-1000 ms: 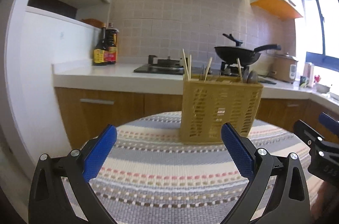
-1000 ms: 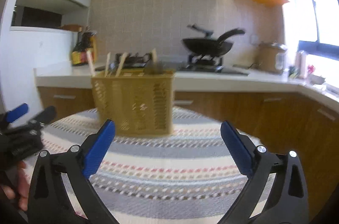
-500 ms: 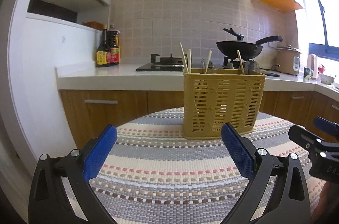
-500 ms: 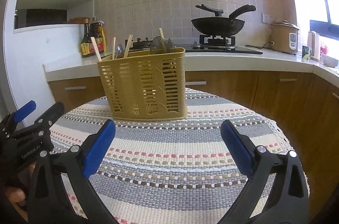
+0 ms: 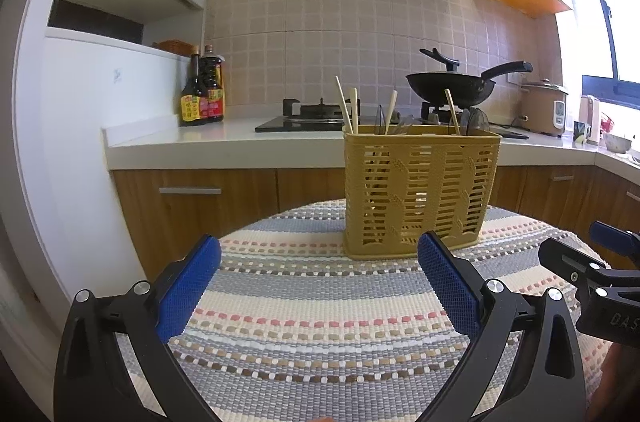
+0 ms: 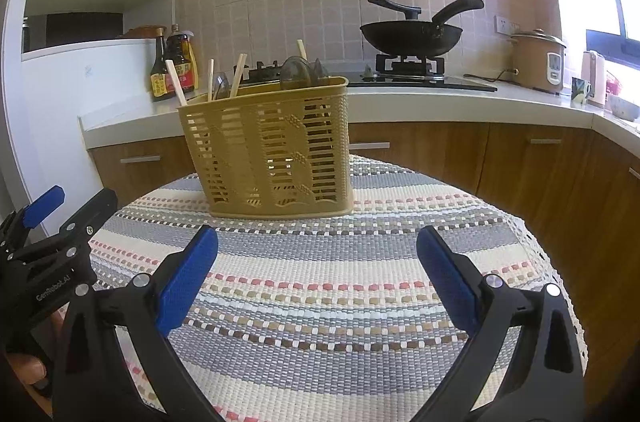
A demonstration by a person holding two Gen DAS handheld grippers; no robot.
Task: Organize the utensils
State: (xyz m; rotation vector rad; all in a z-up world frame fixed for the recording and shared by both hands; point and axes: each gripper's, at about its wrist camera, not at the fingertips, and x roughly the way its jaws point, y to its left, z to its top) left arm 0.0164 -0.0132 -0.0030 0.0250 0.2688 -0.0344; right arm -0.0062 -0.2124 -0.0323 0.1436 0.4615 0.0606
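Note:
A yellow plastic utensil basket (image 5: 420, 190) stands upright on a round table with a striped woven cloth (image 5: 320, 322); it also shows in the right wrist view (image 6: 268, 150). Wooden chopsticks (image 5: 347, 104) and dark spoons (image 6: 298, 72) stick out of its top. My left gripper (image 5: 320, 286) is open and empty, low over the cloth, short of the basket. My right gripper (image 6: 318, 278) is open and empty, also in front of the basket. Each gripper shows at the edge of the other's view.
Behind the table runs a white kitchen counter (image 5: 224, 150) with wooden cabinets, sauce bottles (image 5: 202, 90), a gas hob with a black wok (image 5: 452, 88) and a rice cooker (image 6: 538, 60). The table edge drops off at the right (image 6: 560, 262).
Both grippers have dropped lower and tilted so the basket sits higher and steadier in view. Both stay open and empty.

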